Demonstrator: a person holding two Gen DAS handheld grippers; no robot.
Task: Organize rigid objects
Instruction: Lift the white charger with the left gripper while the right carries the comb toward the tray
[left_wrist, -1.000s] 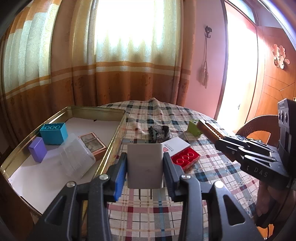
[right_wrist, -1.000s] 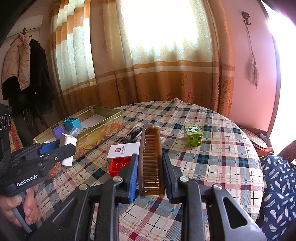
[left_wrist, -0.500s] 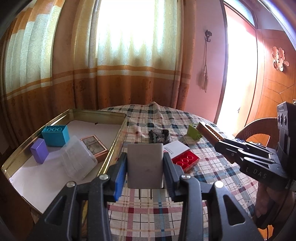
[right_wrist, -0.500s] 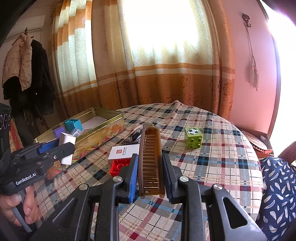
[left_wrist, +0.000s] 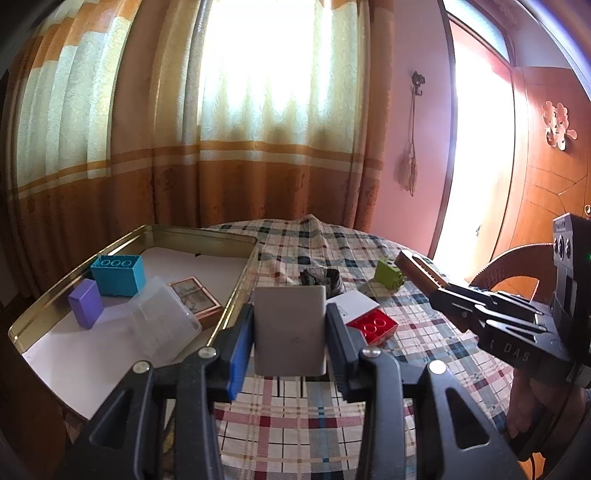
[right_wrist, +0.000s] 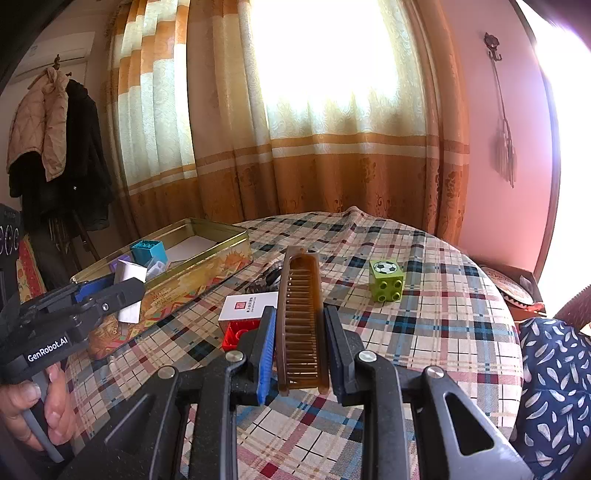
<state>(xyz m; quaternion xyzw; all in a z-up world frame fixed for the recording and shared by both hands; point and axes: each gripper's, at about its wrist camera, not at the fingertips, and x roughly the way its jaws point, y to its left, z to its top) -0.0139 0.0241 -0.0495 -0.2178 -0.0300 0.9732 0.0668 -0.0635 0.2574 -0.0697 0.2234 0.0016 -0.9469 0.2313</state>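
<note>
Left gripper (left_wrist: 290, 328) squeezes grey flat box (left_wrist: 290, 328), just beside gold tin (left_wrist: 236, 288) rim. Right gripper (right_wrist: 299, 350) pinches brown comb (right_wrist: 301, 317) above bare plaid tablecloth (right_wrist: 443, 332).

Black plastic claw (right_wrist: 299, 354) — blue pad on one finger (silver screws), another lettered "GenRobot.AI" (right_wrist: 107, 299).

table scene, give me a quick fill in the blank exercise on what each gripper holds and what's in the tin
1. The right gripper is shut on a brown ____.
2. The left gripper holds a flat ____ card.
3. The teal block lies inside the gold ____.
4. The green block has a ____ printed on top.

Missing words: comb; grey; tin; football
</note>
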